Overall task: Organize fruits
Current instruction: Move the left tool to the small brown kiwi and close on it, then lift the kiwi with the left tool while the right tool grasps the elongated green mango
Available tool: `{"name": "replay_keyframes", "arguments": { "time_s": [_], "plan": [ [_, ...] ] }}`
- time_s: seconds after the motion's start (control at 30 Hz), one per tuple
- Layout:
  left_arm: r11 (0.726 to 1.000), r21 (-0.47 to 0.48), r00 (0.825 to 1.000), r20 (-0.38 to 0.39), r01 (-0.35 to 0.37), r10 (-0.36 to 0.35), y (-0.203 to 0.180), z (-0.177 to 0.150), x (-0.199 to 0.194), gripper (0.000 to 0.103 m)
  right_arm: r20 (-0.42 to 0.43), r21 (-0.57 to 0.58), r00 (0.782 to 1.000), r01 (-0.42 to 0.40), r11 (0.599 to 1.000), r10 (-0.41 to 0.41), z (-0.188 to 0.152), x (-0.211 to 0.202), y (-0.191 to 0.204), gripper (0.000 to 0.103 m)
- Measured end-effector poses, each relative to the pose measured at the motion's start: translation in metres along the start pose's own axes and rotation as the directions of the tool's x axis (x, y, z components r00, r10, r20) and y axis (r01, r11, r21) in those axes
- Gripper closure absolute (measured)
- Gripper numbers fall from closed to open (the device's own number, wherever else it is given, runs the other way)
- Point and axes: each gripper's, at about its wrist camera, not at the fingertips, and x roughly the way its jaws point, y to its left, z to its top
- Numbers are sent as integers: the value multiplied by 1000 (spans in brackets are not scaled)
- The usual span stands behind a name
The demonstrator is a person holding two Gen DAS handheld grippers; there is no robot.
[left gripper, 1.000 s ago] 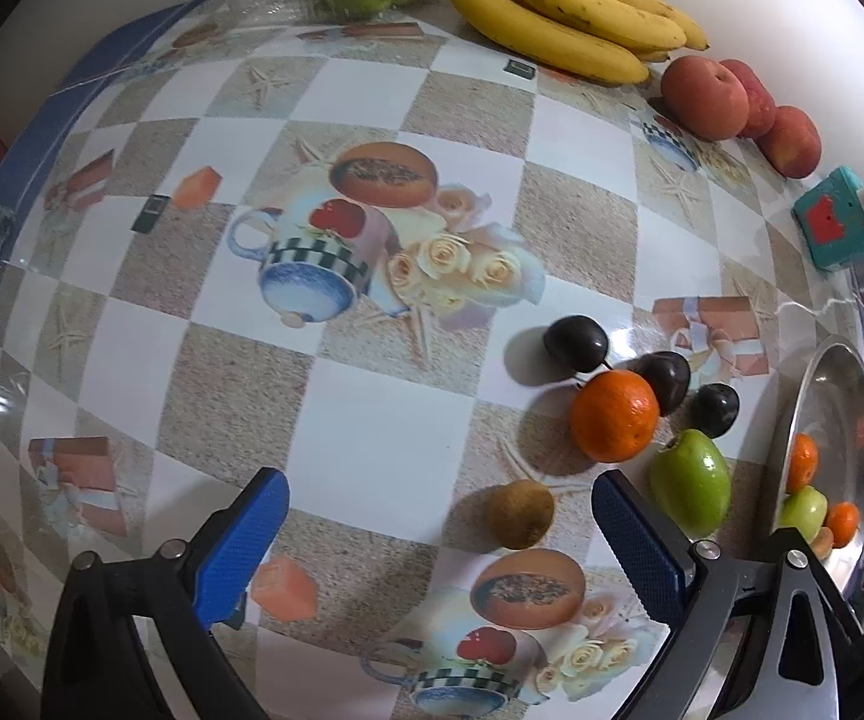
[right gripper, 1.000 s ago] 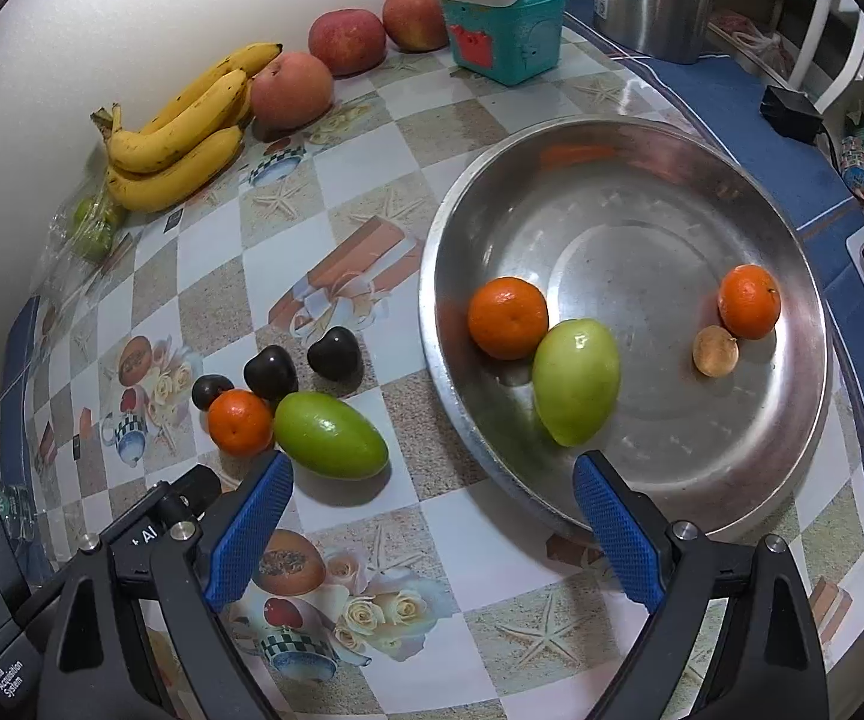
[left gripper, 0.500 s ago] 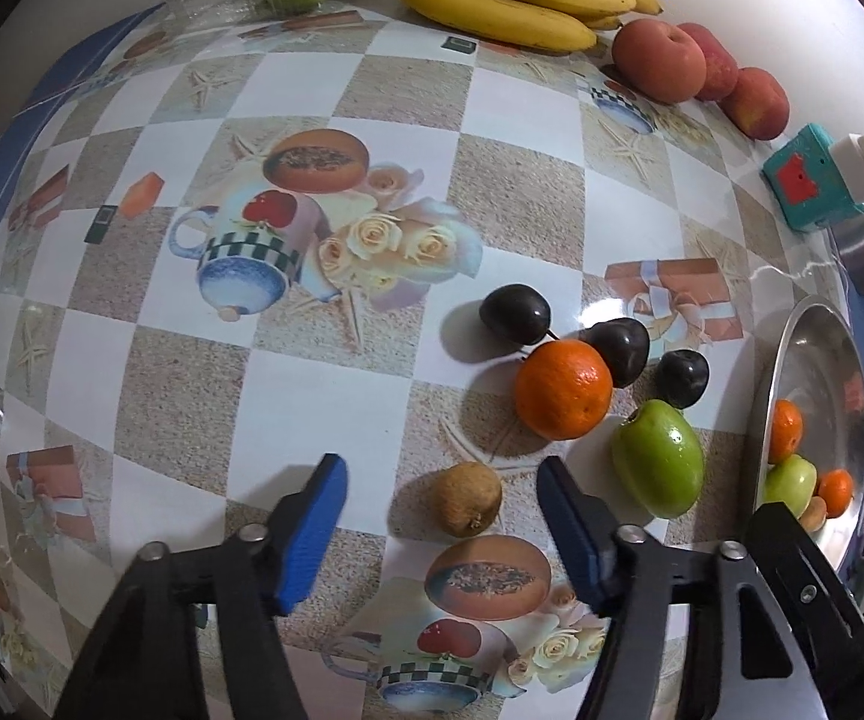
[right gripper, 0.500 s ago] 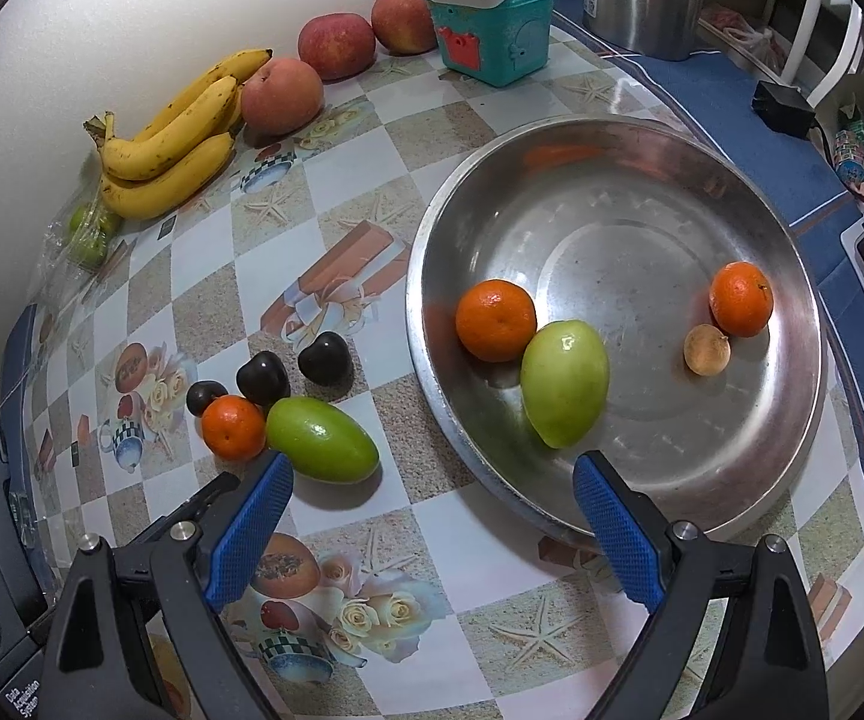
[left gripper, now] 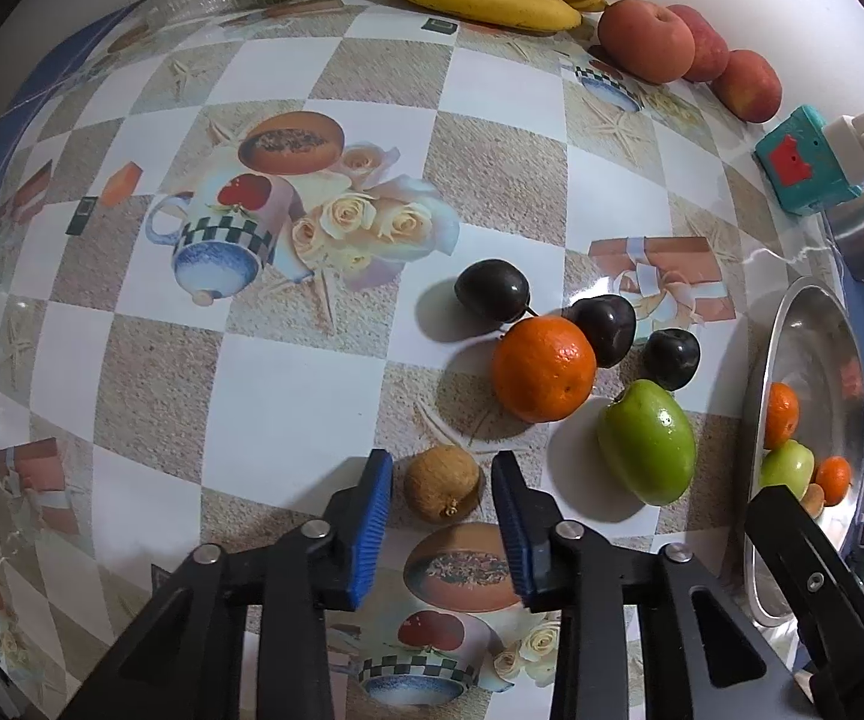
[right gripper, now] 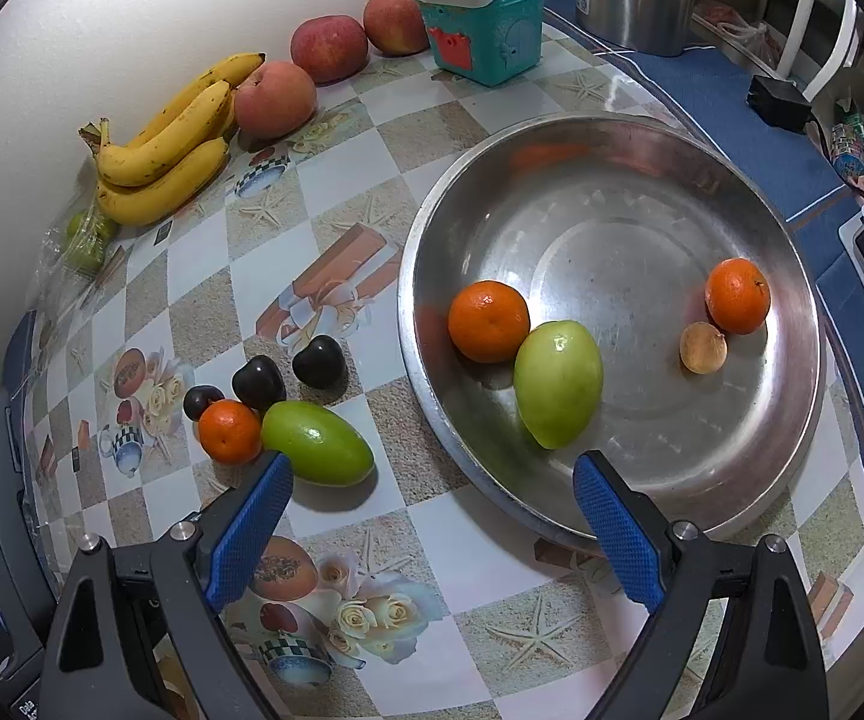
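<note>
The little brown fruit (left gripper: 442, 483) sits on the worktop (left gripper: 288, 384), between the blue pads of the left hand-held gripper (left gripper: 441, 489). The jaws have just been closing and look not quite touching it. It seems light, round and rough-skinned, so squeeze its middle gently. The right hand-held gripper (right gripper: 432, 510) hangs wide open, empty.

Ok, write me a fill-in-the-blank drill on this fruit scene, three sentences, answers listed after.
1. The left gripper has just been closing, with the small ____ fruit between its pads.
2. The steel bowl holds ____ oranges, a green mango and a small tan fruit.
3. On the table, the orange lies among ____ dark plums.

Answers: brown; two; three
</note>
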Motion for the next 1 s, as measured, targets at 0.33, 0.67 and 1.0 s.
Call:
{"name": "replay_keyframes", "arguments": {
  "time_s": [0.33,0.67,1.0],
  "plan": [
    [999,-22,1000,6,27,-27,4,2,-1,76,16,-6,1000,-4,1000,4,0,1,0,8],
    [991,-121,998,54,49,-42,42,14,-20,76,29,-80,998,-56,995,58,-4,6,18,8],
    [973,-213,992,111,86,-63,78,22,-40,76,62,-228,987,-127,965,145,-12,6,51,8]
  ]
}}
